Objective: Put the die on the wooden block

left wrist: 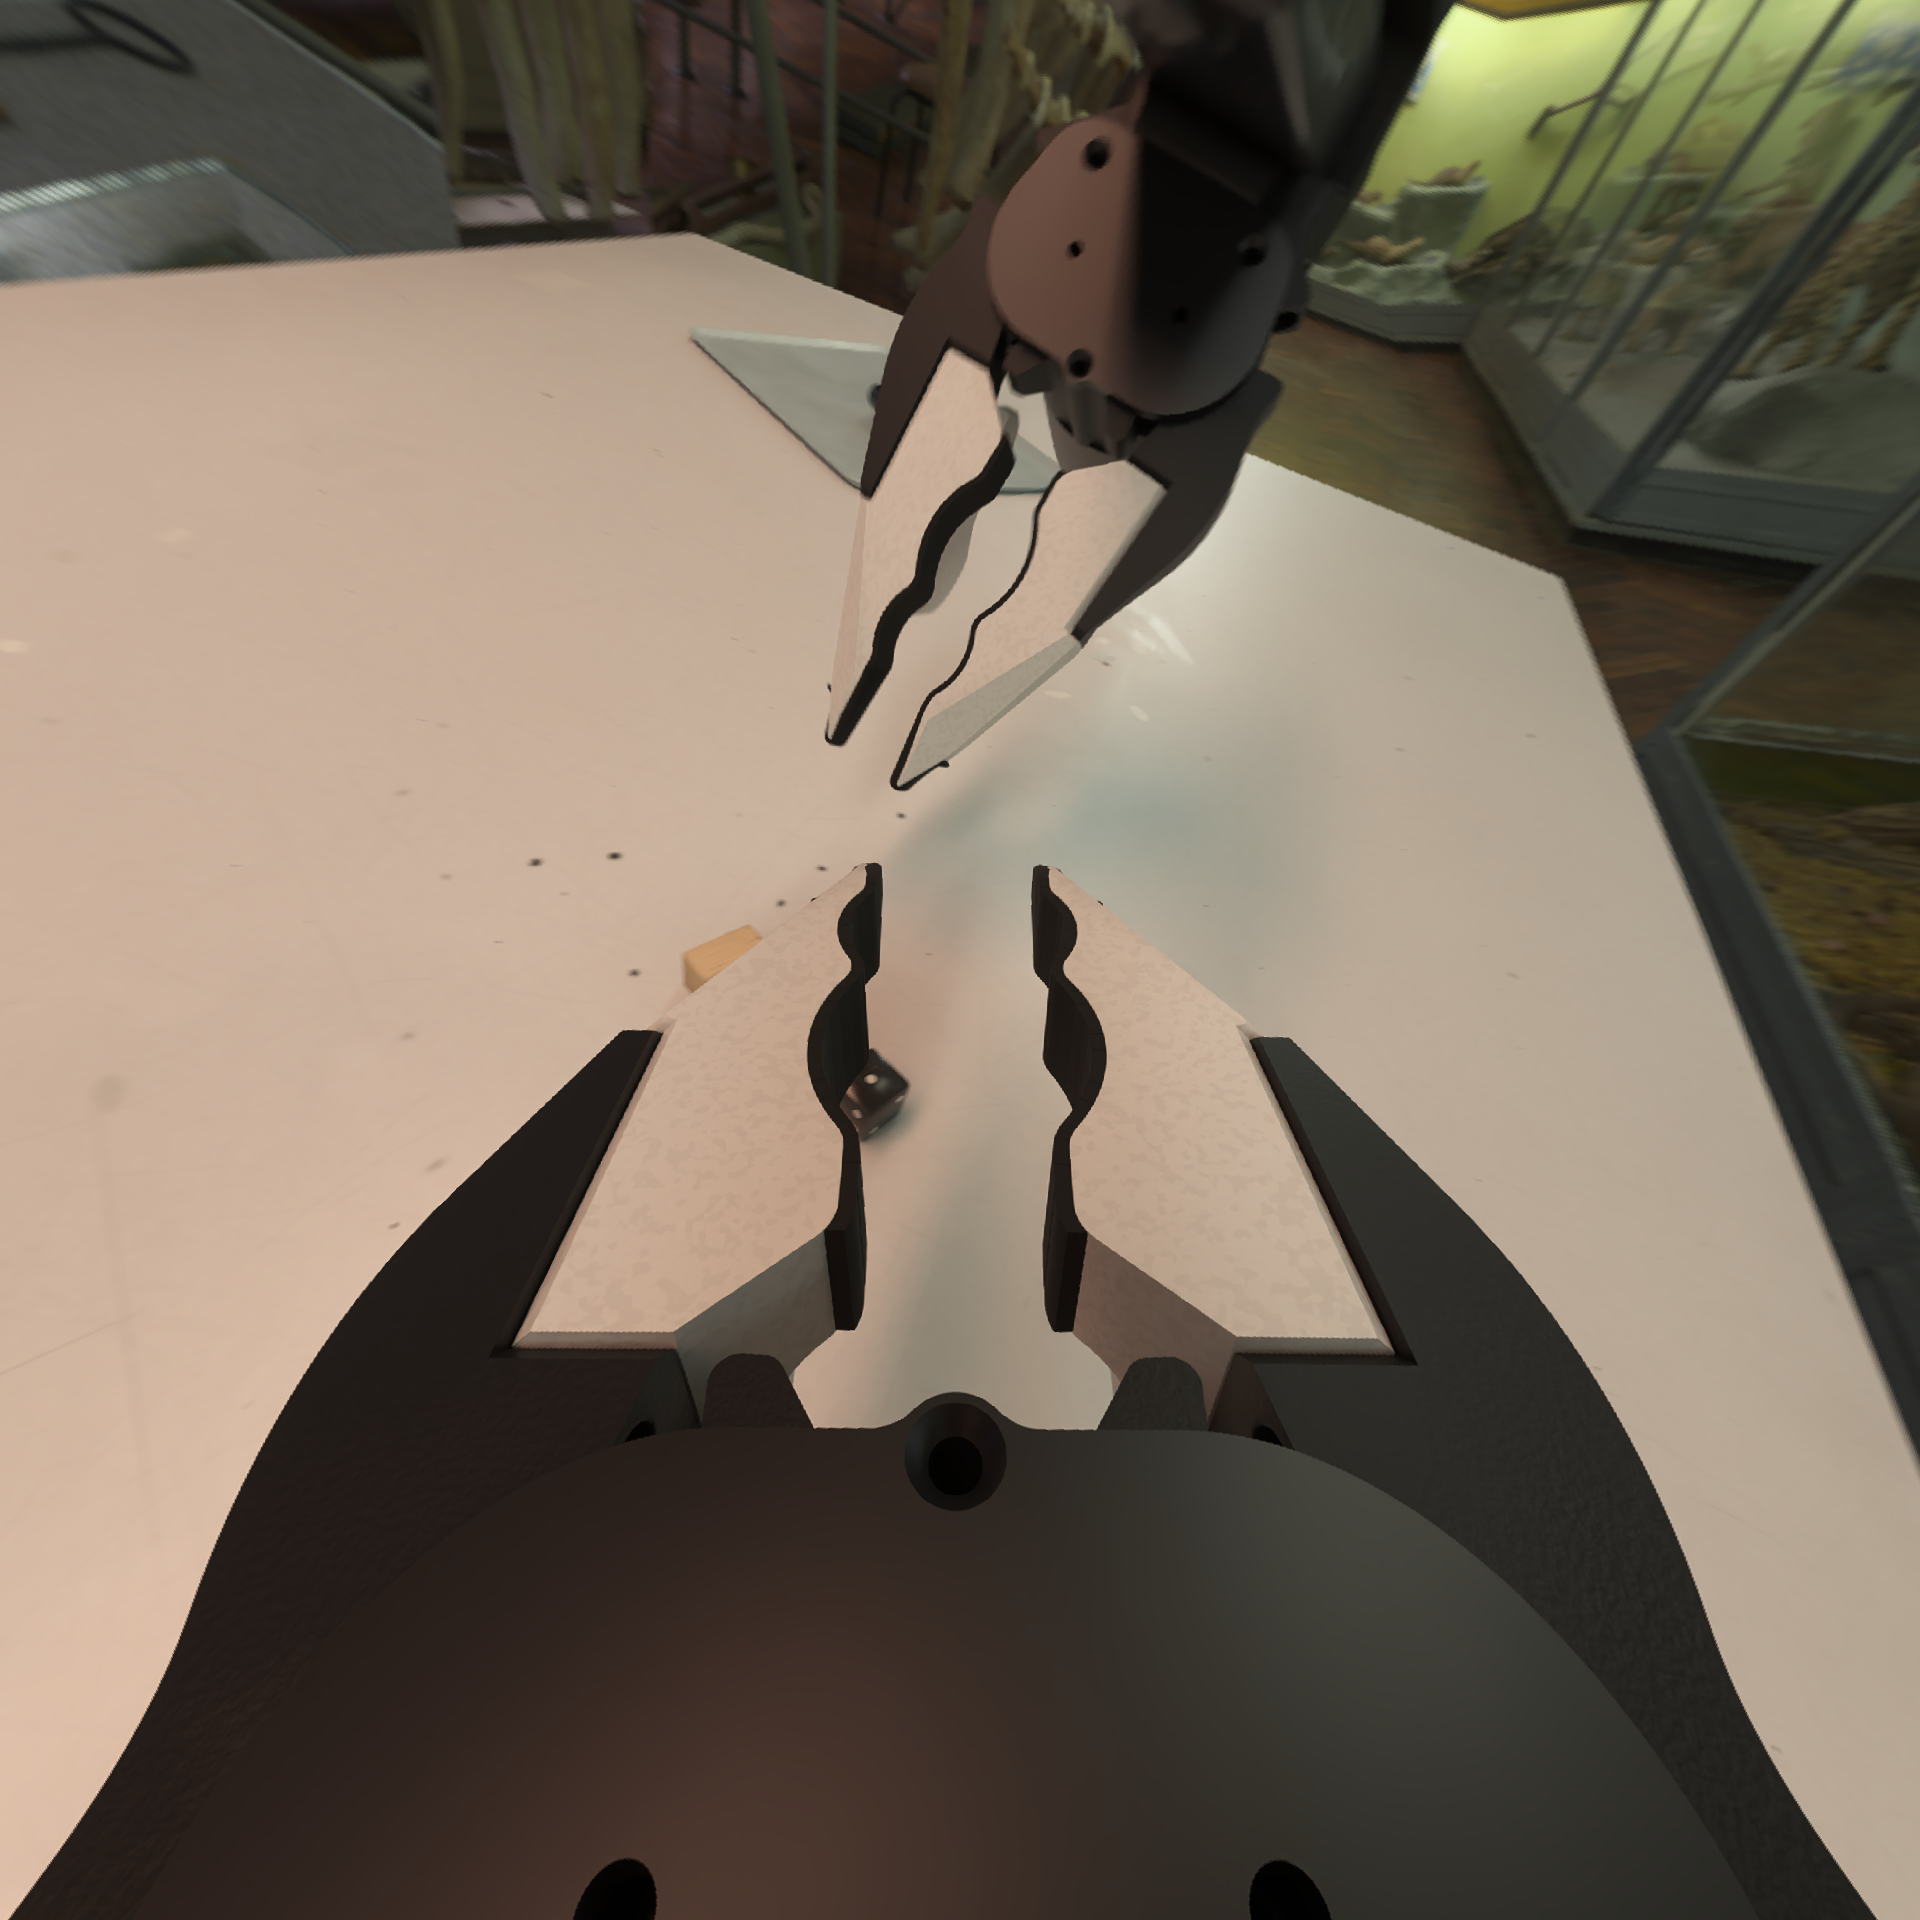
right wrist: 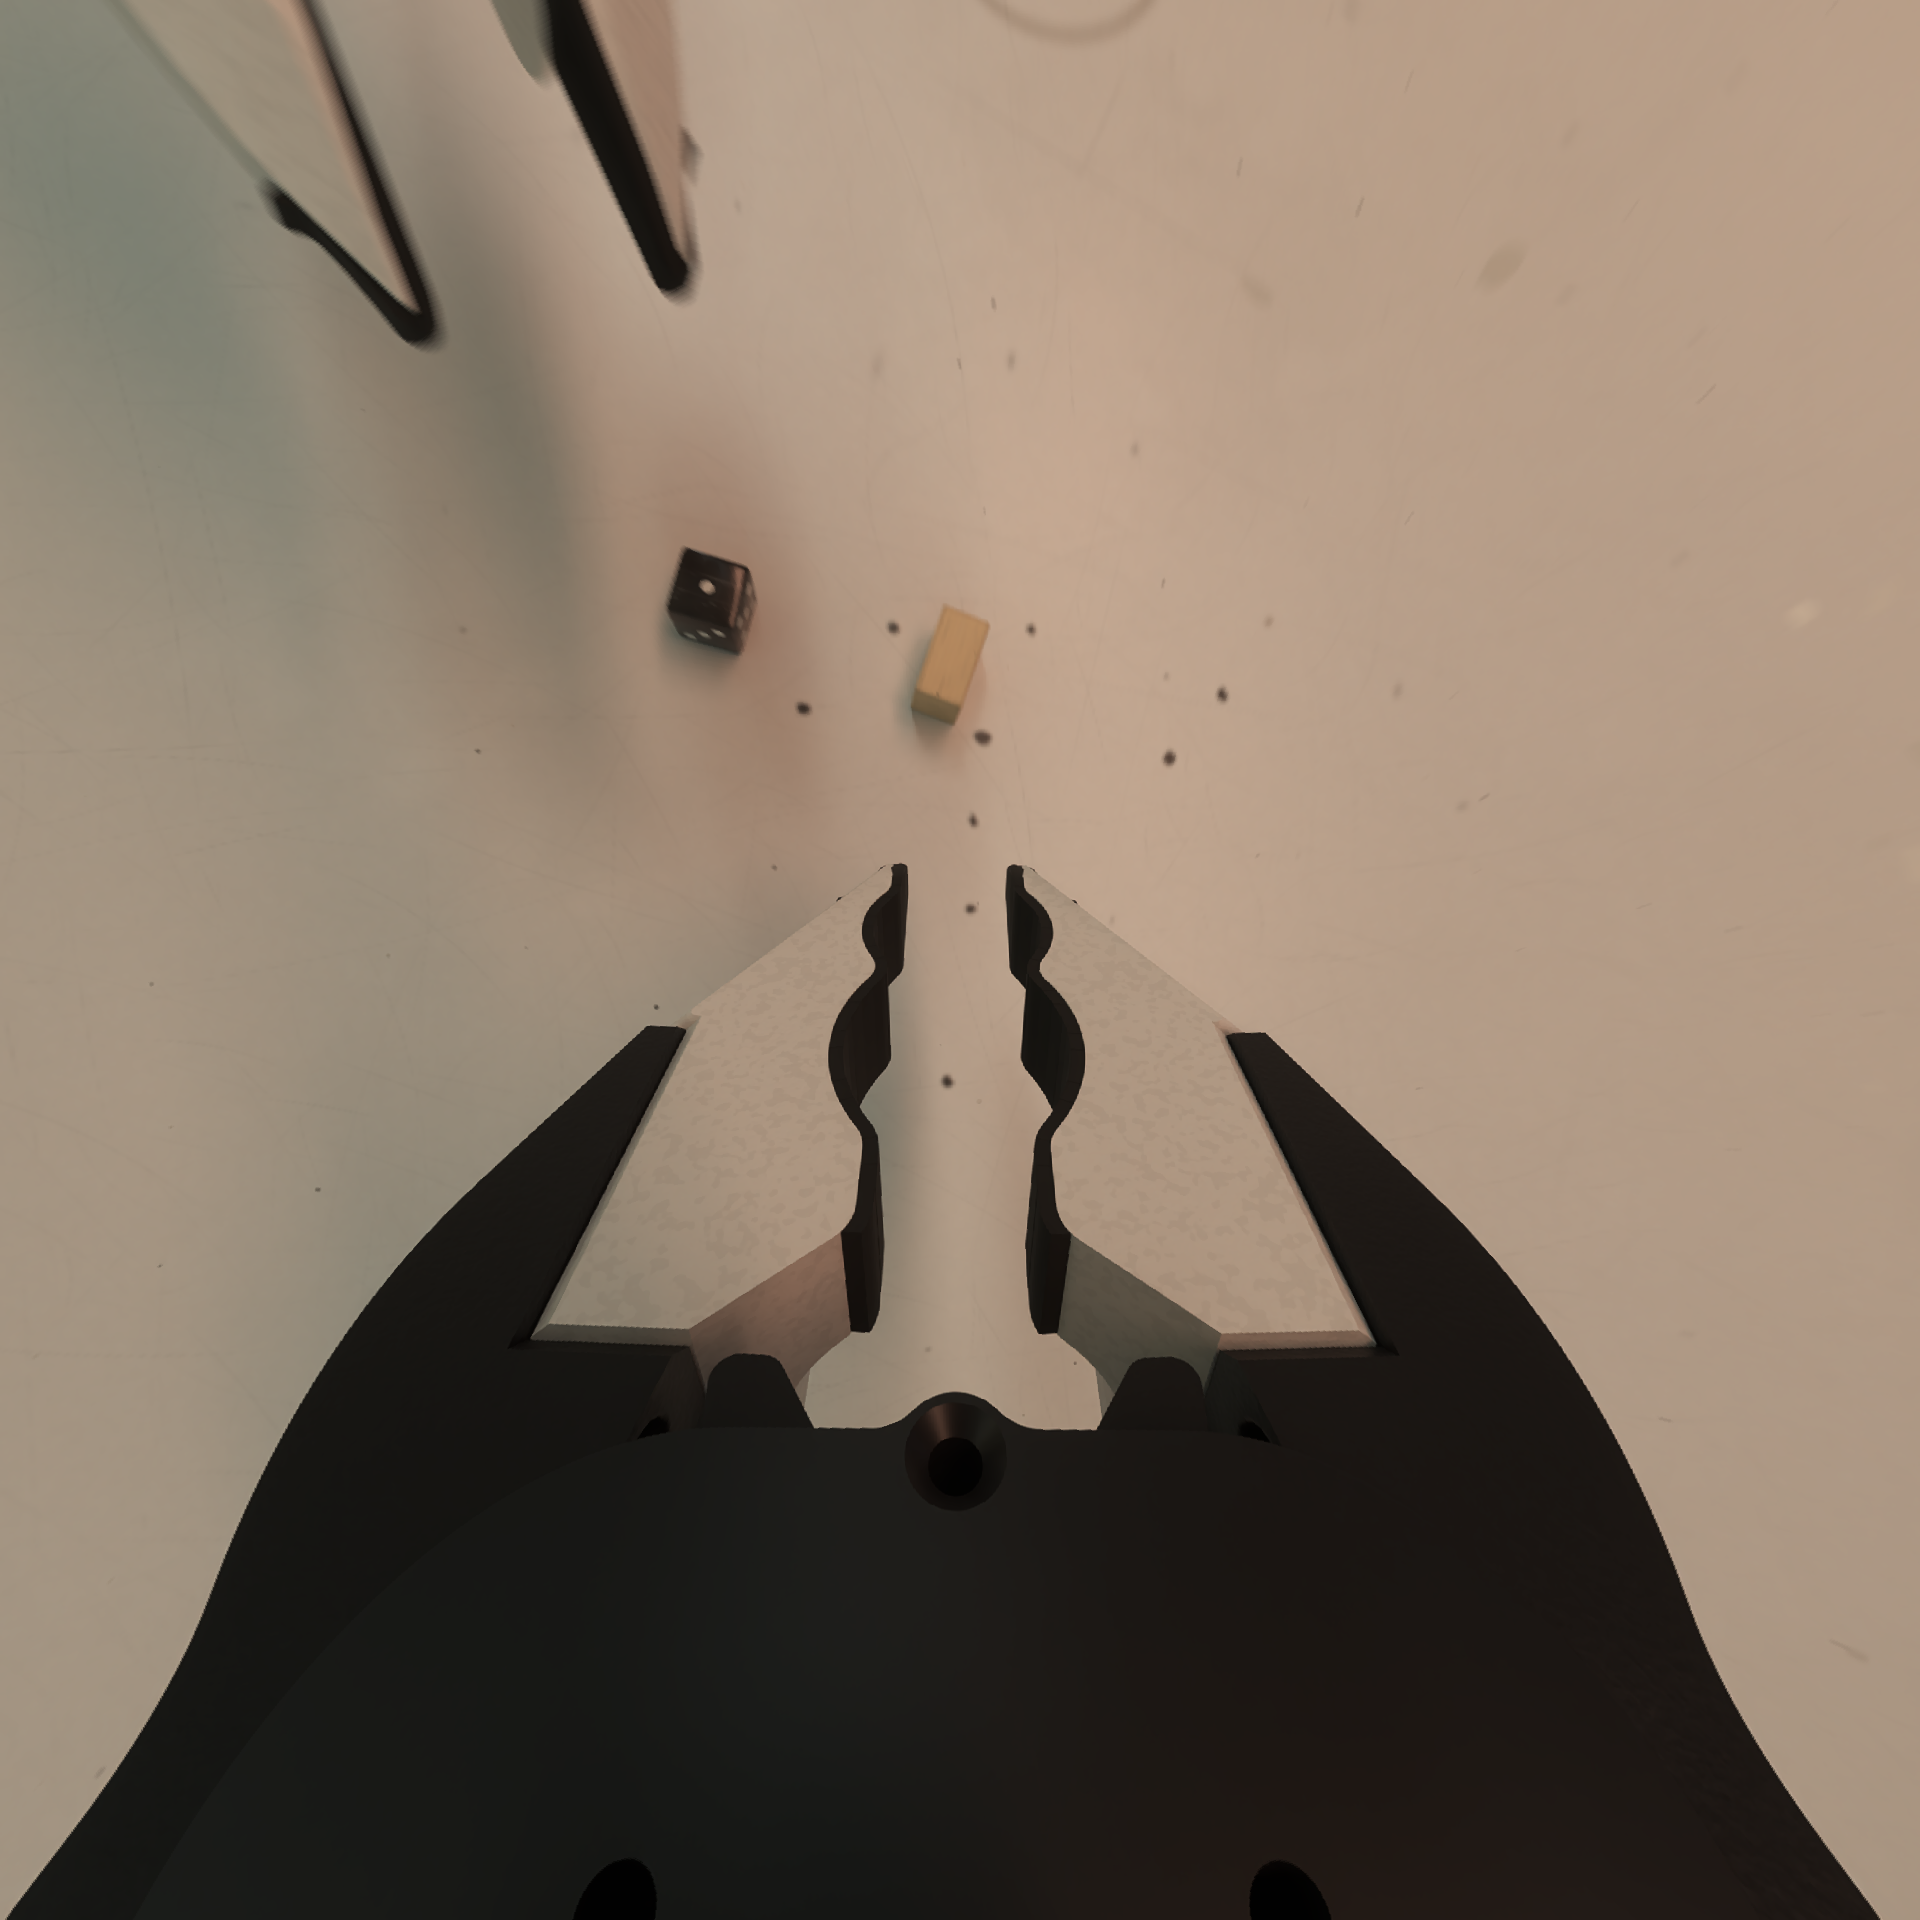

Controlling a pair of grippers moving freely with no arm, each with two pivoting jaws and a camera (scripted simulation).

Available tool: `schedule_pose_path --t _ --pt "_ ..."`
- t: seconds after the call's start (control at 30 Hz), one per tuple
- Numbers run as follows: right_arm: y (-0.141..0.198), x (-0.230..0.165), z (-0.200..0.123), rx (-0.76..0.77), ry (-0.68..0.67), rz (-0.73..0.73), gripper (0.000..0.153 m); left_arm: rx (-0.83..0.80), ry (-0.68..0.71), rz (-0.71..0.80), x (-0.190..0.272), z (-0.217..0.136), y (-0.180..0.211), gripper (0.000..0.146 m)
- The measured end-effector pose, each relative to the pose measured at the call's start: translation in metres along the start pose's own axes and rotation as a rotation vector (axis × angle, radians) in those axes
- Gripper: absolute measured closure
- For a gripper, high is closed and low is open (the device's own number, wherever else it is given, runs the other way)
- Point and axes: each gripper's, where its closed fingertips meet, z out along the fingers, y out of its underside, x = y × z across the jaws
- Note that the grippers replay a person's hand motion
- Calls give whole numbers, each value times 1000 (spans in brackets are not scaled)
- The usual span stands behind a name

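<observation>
Both grippers, left [left wrist: 956,873] and right [right wrist: 956,873], hang parted and empty over the pale table [right wrist: 1455,520], where the black die [right wrist: 713,600] sits just left of the small wooden block [right wrist: 951,663], not touching it.

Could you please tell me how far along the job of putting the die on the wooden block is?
Nothing is done yet: the small black die lies on the pale table, apart from the light wooden block. In hand: the open left gripper hovers over the die, empty; the open right gripper holds nothing. Grasping, lifting and placing remain.
</observation>
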Motion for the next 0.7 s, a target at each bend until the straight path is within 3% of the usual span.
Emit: schedule_pose_path --t 0.17,0.33,0.57,0.7 --pt "20 8 23 -70 -134 113 132 32 -98 44 -13 -13 0 118" --pt "30 6 32 -113 -130 97 116 44 -123 44 -18 -19 2 119" --pt "33 4 35 -132 -115 89 113 47 -129 51 -19 -20 2 120" --pt "27 4 32 -125 -99 97 102 48 -133 56 -19 -20 2 120"
